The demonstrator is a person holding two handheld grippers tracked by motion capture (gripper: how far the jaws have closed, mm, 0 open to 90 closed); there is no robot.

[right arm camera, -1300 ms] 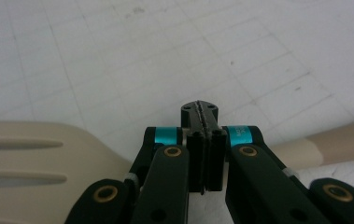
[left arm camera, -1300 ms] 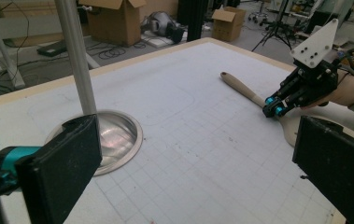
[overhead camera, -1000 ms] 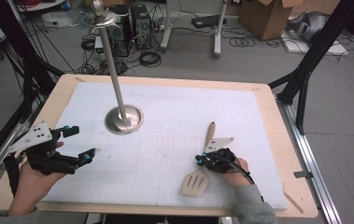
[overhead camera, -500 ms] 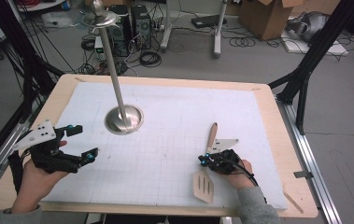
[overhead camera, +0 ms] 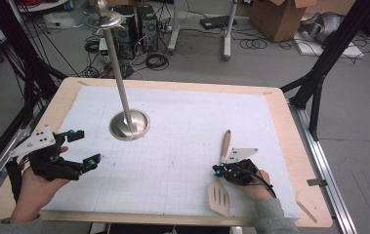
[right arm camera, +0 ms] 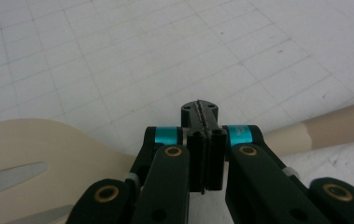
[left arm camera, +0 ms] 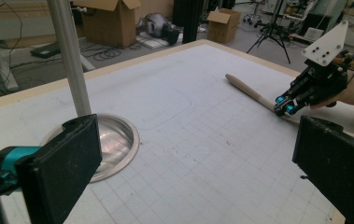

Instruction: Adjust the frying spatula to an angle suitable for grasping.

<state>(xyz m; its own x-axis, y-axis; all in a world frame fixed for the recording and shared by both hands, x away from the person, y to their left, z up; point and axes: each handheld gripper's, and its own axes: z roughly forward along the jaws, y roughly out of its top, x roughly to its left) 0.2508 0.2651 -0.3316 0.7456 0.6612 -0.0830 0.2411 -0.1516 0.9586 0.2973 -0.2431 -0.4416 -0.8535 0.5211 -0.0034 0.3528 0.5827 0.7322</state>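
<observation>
The pale wooden slotted spatula (overhead camera: 221,180) lies at lower right of the high view on the white gridded mat (overhead camera: 182,146). The right gripper (right arm camera: 201,116) presses its jaws together above the handle. The left gripper (overhead camera: 86,149) gapes wide at lower left, beside the steel pole stand (overhead camera: 129,124).

We are seeing the pole stand (overhead camera: 129,124) sitting on the tabletop (overhead camera: 182,141) left of centre, the spatula (overhead camera: 221,180) lying near its right front corner.
</observation>
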